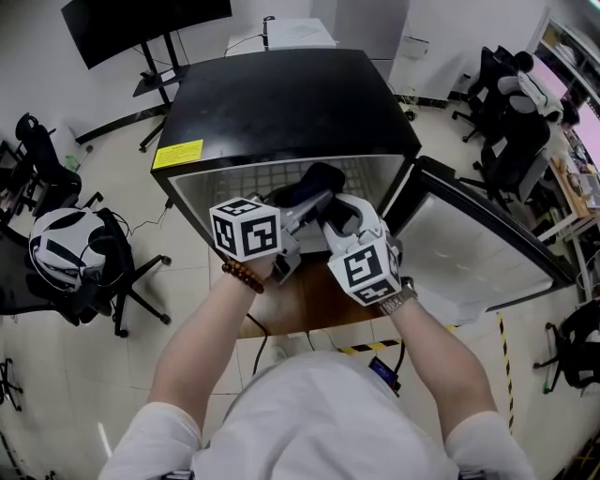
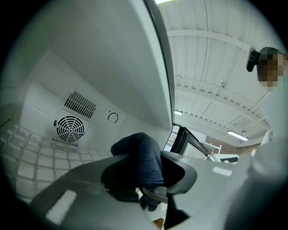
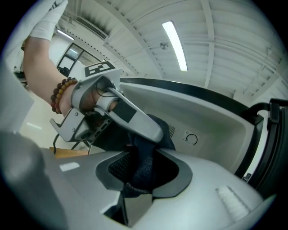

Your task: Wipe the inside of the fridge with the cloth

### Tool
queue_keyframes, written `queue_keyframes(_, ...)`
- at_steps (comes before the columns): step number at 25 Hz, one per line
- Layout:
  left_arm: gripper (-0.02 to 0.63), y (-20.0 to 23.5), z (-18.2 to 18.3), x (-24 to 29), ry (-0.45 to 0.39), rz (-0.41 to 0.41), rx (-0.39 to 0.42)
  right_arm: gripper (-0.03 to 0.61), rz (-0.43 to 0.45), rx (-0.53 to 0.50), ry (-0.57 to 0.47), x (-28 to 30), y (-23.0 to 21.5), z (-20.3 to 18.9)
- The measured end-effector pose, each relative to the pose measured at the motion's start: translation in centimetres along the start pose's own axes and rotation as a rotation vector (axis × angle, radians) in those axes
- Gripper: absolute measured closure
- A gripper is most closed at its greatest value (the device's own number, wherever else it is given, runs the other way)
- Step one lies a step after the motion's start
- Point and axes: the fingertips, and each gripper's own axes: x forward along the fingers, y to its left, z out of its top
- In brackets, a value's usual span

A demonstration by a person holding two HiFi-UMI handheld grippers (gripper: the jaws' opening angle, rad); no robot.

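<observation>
A dark blue, nubbly cloth [image 2: 142, 157] stands bunched in the left gripper's [image 2: 147, 182] clamped jaws, while the right gripper's [image 3: 138, 176] jaws, slightly apart, seem merely loose around it.

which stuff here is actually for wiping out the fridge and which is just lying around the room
For the job:
cloth, between the jaws of the left gripper and the right gripper
fridge
its open door

Just lying about:
monitor on its stand
office chair at left
chairs at right
</observation>
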Motion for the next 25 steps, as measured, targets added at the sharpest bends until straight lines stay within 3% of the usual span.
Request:
queue_keyframes(4,0.520,0.6,0.4,0.5,-0.007,0.054,0.039,0.442,-0.009,0.083,0.014,-0.5,-0.4,-0.6)
queue_keyframes(13,0.529,4.0,1.8,3.0,-0.020,0.270,0.206,0.442,-0.032,0.229,0.030,-3.0,-1.5,-2.2)
queue_keyframes(20,0.533,5.2,2.7,6.8,-0.044,0.372,0.271,0.446,-0.039,0.242,0.022,-4.9,-1.9,-2.2)
queue_keyframes(25,0.535,6.1,3.3,9.4,-0.069,0.412,0.271,0.453,-0.039,0.229,0.022,-6.1,-2.1,-2.3)
